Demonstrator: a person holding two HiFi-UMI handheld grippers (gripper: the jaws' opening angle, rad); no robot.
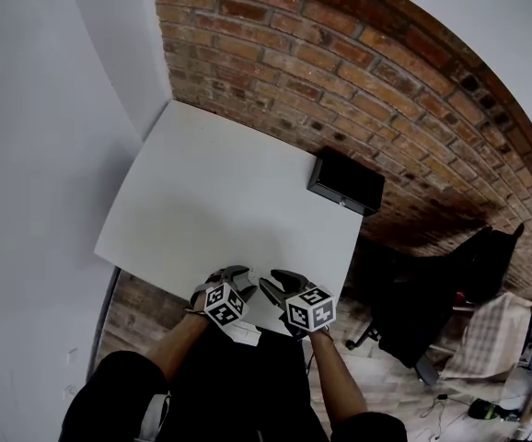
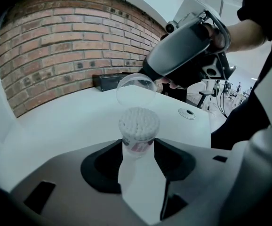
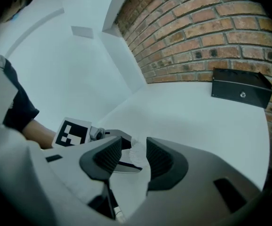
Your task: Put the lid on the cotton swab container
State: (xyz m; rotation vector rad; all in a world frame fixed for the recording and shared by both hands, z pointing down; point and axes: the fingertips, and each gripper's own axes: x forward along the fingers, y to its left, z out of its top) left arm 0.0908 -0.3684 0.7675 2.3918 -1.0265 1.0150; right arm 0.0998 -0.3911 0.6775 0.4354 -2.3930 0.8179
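In the left gripper view, the cotton swab container [image 2: 138, 132], a clear tub packed with white swabs, stands upright between the jaws of my left gripper [image 2: 138, 147], which is shut on it. Just above and behind it hangs the clear round lid [image 2: 136, 89], tilted and apart from the tub's top, pinched at the tip of my right gripper [image 2: 149, 76]. The right gripper view looks past my right gripper [image 3: 133, 154] at the swab tops [image 3: 137, 150] close ahead. In the head view both grippers, left [image 1: 239, 274] and right [image 1: 280, 281], meet at the table's near edge.
The white table [image 1: 220, 201] runs back to a brick wall [image 1: 358, 72]. A black box [image 1: 345, 181] sits at its far right corner. A round cable grommet [image 2: 188, 112] is set in the tabletop. A dark office chair [image 1: 413, 311] stands on the floor to the right.
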